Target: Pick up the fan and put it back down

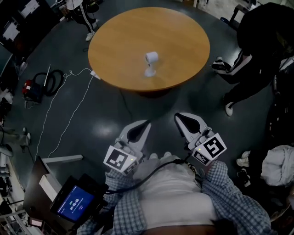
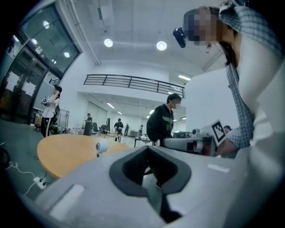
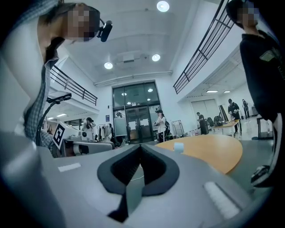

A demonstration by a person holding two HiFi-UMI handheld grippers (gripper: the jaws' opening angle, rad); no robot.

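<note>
Room: wide hall with a dark, glossy floor [image 1: 105, 114], glass doors and a railed balcony at the back, and round lights in the ceiling.
Counter: round and wood-topped, the counter [image 1: 174, 36] stands out on the open floor ahead of the person with the grippers.
Fan: the small white fan [image 1: 150, 63] stands upright on its foot near the middle of the counter, well apart from both grippers.
Left hand-held gripper: the left hand-held gripper [image 1: 145, 124] is clenched, its jaw tips meeting with nothing between them. It is held level and close to the person's body, over the floor and short of the counter's edge.
Right hand-held gripper: the right hand-held gripper [image 1: 179, 117] is clenched and empty too. It is level beside the left one, apart from it and pointing toward the counter.
Marker cubes: a left cube [image 1: 120, 159] and a right cube [image 1: 209, 149] sit at the rear of the grippers, near the checked sleeves.
Cable: a thin white cable [image 1: 69, 105] trails over the floor from the counter's left edge toward the lower left.
Bystanders: a person in black [image 1: 262, 41] stands just right of the counter, and another person [image 1: 82, 13] stands beyond its far left side.
Screen: a small screen lit blue [image 1: 76, 203] sits at the person's lower left.
</note>
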